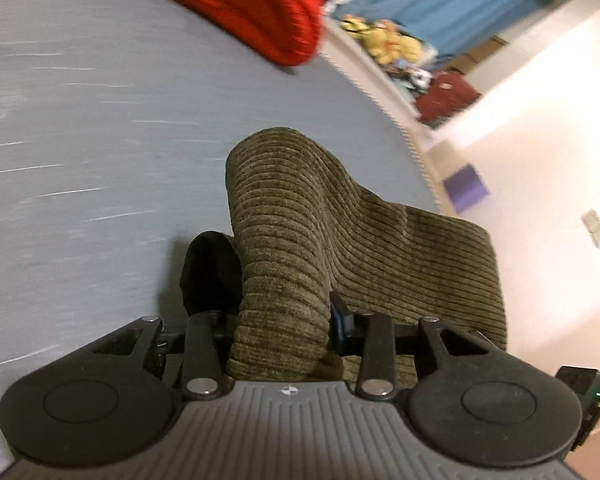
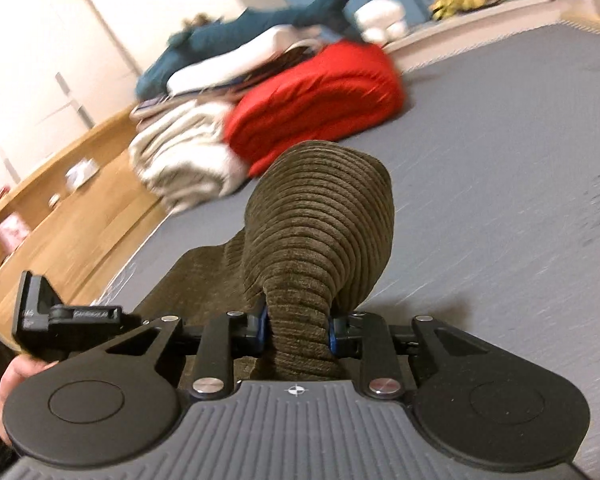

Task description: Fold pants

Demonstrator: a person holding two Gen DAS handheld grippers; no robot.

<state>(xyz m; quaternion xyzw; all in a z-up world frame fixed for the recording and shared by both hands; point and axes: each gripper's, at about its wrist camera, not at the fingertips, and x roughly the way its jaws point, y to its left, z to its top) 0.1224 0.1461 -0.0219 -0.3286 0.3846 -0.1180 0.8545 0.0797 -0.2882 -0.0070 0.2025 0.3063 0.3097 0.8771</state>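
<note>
Both grippers are clamping the olive corduroy pants, which are hanging lifted above the grey bed. The left gripper is pinching a bunched fold between its fingers, the cloth arching up and trailing off to the side. The right gripper is squeezing another gathered fold that is ballooning above its fingers. Beyond the pants, a red folded blanket is lying on the bed, with a cream blanket just beside it.
</note>
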